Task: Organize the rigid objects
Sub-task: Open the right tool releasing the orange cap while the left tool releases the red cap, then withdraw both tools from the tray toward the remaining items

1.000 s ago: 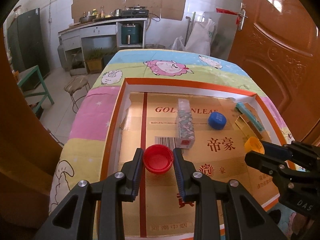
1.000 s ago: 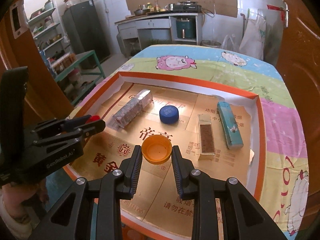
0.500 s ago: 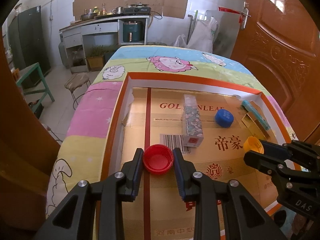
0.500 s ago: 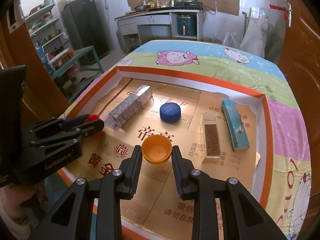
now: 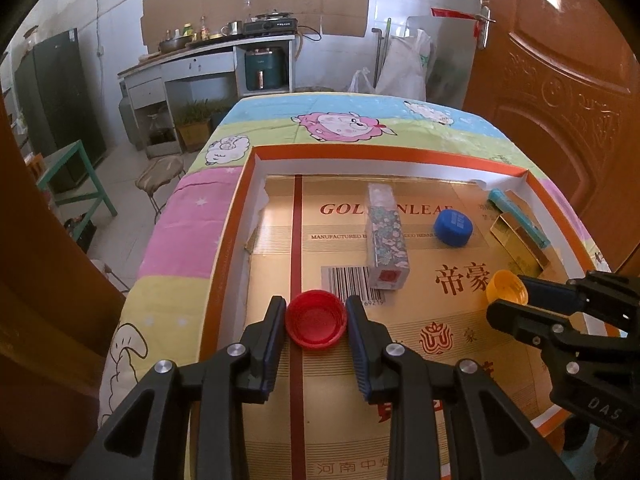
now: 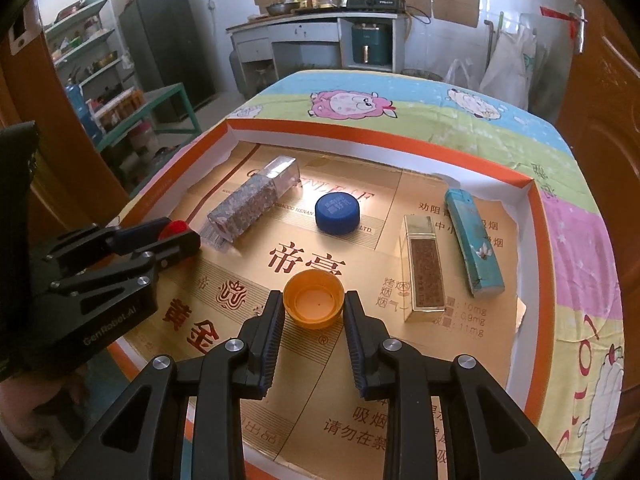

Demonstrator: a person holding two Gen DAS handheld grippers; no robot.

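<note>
My left gripper (image 5: 316, 326) is shut on a red bottle cap (image 5: 316, 324), open side up, held over the near left of the cardboard tray (image 5: 360, 156). My right gripper (image 6: 314, 306) is shut on an orange bottle cap (image 6: 314, 304), open side up, over the near middle of the tray (image 6: 384, 156). A blue cap (image 6: 337, 214) lies in the tray's middle. A floral box (image 6: 252, 202) lies to its left. A gold box (image 6: 424, 274) and a teal box (image 6: 474, 242) lie side by side at the right.
The tray has low orange and white walls and sits on a table with a cartoon-sheep cloth (image 5: 344, 124). A wooden door (image 5: 560, 80) stands close on the right. A stool (image 5: 160, 168) and green shelf stand on the floor at the left.
Both grippers have drawn back a little toward the near edge with their caps still held. The objects in the tray have not moved.
</note>
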